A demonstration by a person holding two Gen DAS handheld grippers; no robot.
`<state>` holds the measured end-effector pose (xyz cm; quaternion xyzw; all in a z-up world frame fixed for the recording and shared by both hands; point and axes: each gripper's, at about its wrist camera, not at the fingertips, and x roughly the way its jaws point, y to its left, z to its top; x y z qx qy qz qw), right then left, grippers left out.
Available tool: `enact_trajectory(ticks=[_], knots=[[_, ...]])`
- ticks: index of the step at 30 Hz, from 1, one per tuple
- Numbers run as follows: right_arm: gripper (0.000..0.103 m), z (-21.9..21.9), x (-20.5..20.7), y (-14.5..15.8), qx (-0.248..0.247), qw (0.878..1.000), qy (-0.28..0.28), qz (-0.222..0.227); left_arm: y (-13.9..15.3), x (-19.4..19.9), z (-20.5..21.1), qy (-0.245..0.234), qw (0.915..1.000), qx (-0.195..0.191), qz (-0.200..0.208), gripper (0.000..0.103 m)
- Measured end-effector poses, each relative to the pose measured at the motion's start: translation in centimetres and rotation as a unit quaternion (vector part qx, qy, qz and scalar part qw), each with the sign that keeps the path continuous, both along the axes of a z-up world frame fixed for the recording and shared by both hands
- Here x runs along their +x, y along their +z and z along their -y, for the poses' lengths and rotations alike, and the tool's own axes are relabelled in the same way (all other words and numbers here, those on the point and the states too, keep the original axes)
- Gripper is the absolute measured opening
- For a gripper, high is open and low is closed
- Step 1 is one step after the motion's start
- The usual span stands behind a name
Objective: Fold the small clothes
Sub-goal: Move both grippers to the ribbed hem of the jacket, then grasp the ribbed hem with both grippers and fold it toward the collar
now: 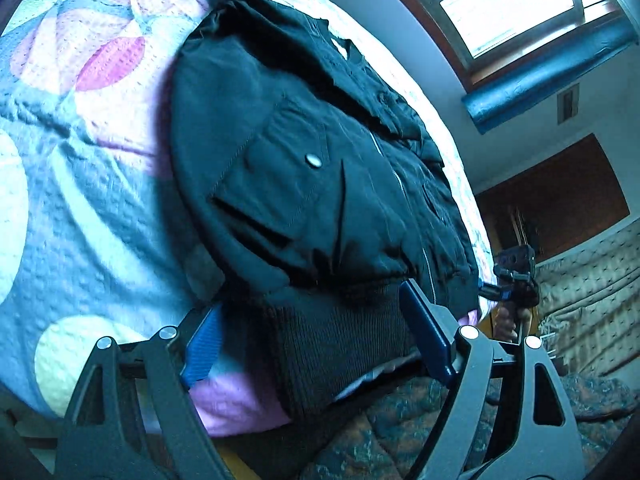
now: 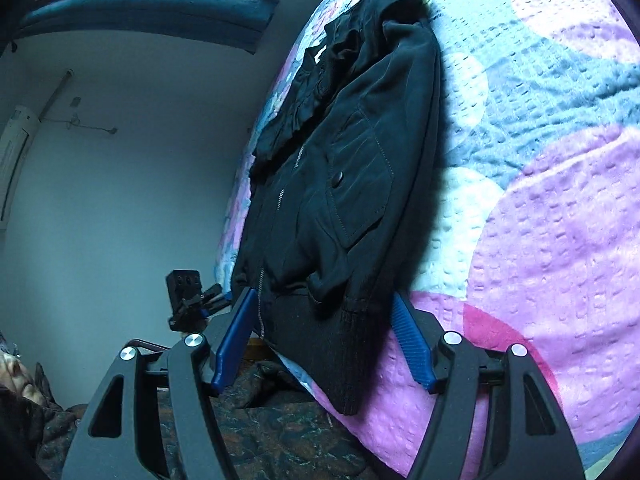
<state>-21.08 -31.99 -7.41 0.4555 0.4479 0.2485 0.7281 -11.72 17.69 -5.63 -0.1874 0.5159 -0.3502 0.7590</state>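
Note:
A small black jacket point(image 1: 300, 140) with a zip, snap pockets and a ribbed hem lies flat on a pastel quilted bedspread point(image 1: 100, 200), its hem at the bed's near edge. My left gripper point(image 1: 316, 336) stands open, its blue pads either side of one hem corner without squeezing it. My right gripper point(image 2: 324, 340) is open too and straddles the other hem corner of the jacket point(image 2: 352, 160) on the bedspread point(image 2: 540, 200). Each gripper shows in the other's view: the right gripper point(image 1: 516, 276), held in a hand, and the left gripper point(image 2: 188, 292).
A dark patterned blanket point(image 1: 380, 432) point(image 2: 260, 420) lies below the bed's near edge. Beyond the bed are a window point(image 1: 500, 0), a blue roll point(image 1: 548, 76) under it and a wall unit point(image 2: 16, 160). Part of a person point(image 2: 24, 384) shows at the lower left.

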Motion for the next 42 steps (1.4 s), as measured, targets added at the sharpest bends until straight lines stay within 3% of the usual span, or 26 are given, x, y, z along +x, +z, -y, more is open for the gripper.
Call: enact_trajectory(ticks=[7,9,12,15,20,23,26,28,30,33,37,42], knots=[[0.067,-0.4,0.0,0.0,0.005,1.000,-0.004,0.020,0.4,0.8,1.0,0.007,0.9997,0.017,0.017,0.080],[0.067,-0.8,-0.3,0.1,0.007,1.000,0.017,0.015,0.4,0.5,1.0,0.006,0.9992,0.031,0.024,0.071],[0.065,-2.1,-1.0,-0.1,0.028,0.997,0.076,0.007,0.3,0.1,-0.1,-0.002,0.9996,0.023,0.015,0.065],[0.063,-2.3,-1.6,0.0,0.016,0.998,0.064,0.013,0.0,-0.3,-0.6,-0.013,0.9997,0.017,0.010,0.063],[0.051,-0.7,-1.7,-1.2,0.061,0.998,0.033,-0.003,0.1,-1.2,-0.4,-0.030,0.9989,0.033,0.011,0.063],[0.047,-1.0,-1.5,-1.1,0.039,0.999,0.038,-0.001,0.5,-1.4,0.6,-0.034,0.9971,0.064,0.022,0.063],[0.031,-1.9,-0.9,-1.0,0.001,0.999,0.046,-0.006,0.8,-1.7,1.4,-0.037,0.9933,0.104,0.034,0.044],[0.014,-2.3,-0.7,-1.6,-0.015,0.999,0.048,-0.018,1.0,-1.8,1.7,-0.032,0.9896,0.133,0.045,0.035],[0.013,-2.6,-0.6,-1.7,-0.022,0.998,0.047,-0.019,1.0,-1.7,1.6,-0.025,0.9890,0.139,0.043,0.028],[0.013,-2.6,-0.4,-1.7,-0.017,0.999,0.045,-0.013,1.1,-1.5,1.2,-0.011,0.9913,0.128,0.029,0.021],[0.012,-2.0,-0.7,-1.7,0.030,0.999,0.035,0.001,1.7,-1.2,0.2,0.000,0.9958,0.090,0.016,0.016],[0.012,-1.2,-0.3,-0.5,0.094,0.995,0.013,0.041,3.8,0.5,-2.0,0.025,0.9984,-0.047,-0.021,0.013]])
